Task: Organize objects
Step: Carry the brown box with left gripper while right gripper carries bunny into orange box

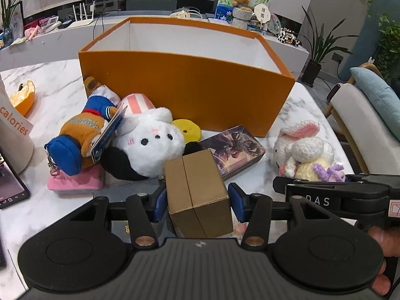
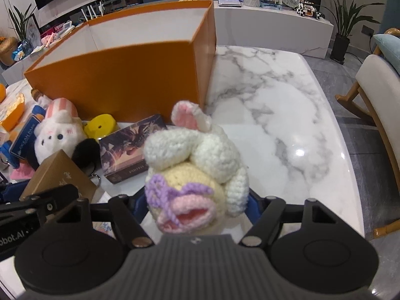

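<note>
My left gripper (image 1: 198, 200) is shut on a small brown cardboard box (image 1: 197, 195), its blue pads on both sides; the box also shows in the right wrist view (image 2: 58, 177). My right gripper (image 2: 197, 200) is shut on a crocheted white bunny (image 2: 192, 165), also seen from the left wrist (image 1: 303, 150). A big open orange box (image 1: 187, 80) stands behind, white inside; it also shows in the right wrist view (image 2: 120, 75). Before it lie a white plush (image 1: 150, 140), a brown plush in blue (image 1: 85, 130), a yellow disc (image 1: 187, 128) and a dark card box (image 1: 235, 150).
A pink case (image 1: 75, 185) lies under the plush toys. An orange peel (image 1: 22, 97), a white "calories" container (image 1: 12, 135) and a phone (image 1: 10, 187) sit at the left. Bare marble table (image 2: 275, 125) spreads right of the orange box. A chair (image 2: 375, 92) stands beyond the right edge.
</note>
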The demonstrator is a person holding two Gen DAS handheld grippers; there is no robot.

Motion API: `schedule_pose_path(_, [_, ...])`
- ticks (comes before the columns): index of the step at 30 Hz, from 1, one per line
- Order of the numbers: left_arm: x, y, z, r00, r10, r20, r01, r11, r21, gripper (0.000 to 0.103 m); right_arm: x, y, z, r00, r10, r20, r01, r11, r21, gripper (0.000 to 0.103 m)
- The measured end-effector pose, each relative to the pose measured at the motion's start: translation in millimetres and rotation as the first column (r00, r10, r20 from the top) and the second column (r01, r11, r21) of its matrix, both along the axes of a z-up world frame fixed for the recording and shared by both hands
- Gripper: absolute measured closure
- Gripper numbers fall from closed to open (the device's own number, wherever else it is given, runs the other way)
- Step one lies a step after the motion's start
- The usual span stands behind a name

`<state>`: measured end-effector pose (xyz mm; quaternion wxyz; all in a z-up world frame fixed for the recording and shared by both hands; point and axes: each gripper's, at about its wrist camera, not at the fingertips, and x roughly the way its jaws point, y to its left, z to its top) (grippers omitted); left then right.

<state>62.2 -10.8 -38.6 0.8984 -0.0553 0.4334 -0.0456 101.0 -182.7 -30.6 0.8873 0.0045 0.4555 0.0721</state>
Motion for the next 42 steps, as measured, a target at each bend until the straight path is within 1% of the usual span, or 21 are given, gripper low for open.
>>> schedule_pose_path(11, [-9.2, 5.1, 17.2, 0.999, 0.009, 0.031, -0.008, 1.0, -0.03, 0.044, -13.3, -11.0, 19.0, 1.0, -0.012, 0.026, 0.011, 1.0, 0.008, 0.029])
schedule_pose_path(16, [-12.5, 2.6, 29.7, 0.998, -0.009, 0.057, 0.012, 0.999, -0.039, 0.045, -15.8, -13.6, 32.6, 0.999, -0.022, 0.043, 0.021, 0.999, 0.031, 0.029])
schedule_pose_path(19, [-12.3, 2.6, 41.5, 0.997, -0.026, 0.073, 0.028, 0.999, -0.023, 0.047, -16.5, -13.7, 50.4, 0.997, -0.028, 0.074, 0.024, 0.999, 0.047, 0.029])
schedule_pose_path(22, [-5.8, 3.9, 57.7, 0.995, -0.045, 0.093, 0.047, 0.999, -0.014, 0.048, -13.6, -12.8, 75.8, 0.991, -0.029, 0.131, 0.02, 0.997, 0.069, 0.028])
schedule_pose_path(26, [12.1, 7.4, 77.8, 0.99, -0.048, 0.132, 0.049, 0.999, -0.003, 0.049, -1.3, -10.0, 102.4, 0.983, -0.038, 0.181, 0.019, 0.994, 0.109, 0.028])
schedule_pose_path(29, [33.5, 12.2, 88.5, 0.988, -0.04, 0.151, 0.042, 0.999, -0.006, 0.049, 10.2, -5.4, 114.2, 0.979, -0.03, 0.202, 0.003, 0.991, 0.134, 0.028])
schedule_pose_path(32, [57.1, 22.1, 95.9, 0.985, -0.01, 0.17, 0.013, 1.0, -0.016, 0.049, 25.9, 2.6, 123.6, 0.973, -0.019, 0.232, -0.016, 0.989, 0.15, 0.028])
schedule_pose_path(36, [85.8, 35.1, 102.2, 0.98, 0.032, 0.199, -0.028, 0.999, -0.026, 0.049, 52.4, 17.3, 128.5, 0.967, -0.004, 0.253, -0.033, 0.989, 0.143, 0.028])
schedule_pose_path(40, [111.3, 44.7, 101.9, 0.971, 0.053, 0.231, -0.042, 0.998, -0.051, 0.049, 82.6, 34.8, 124.3, 0.965, 0.015, 0.263, -0.054, 0.989, 0.141, 0.028])
schedule_pose_path(42, [123.4, 46.2, 101.5, 0.966, 0.059, 0.253, -0.047, 0.998, -0.052, 0.049, 96.1, 44.7, 121.7, 0.961, 0.031, 0.274, -0.069, 0.989, 0.13, 0.028])
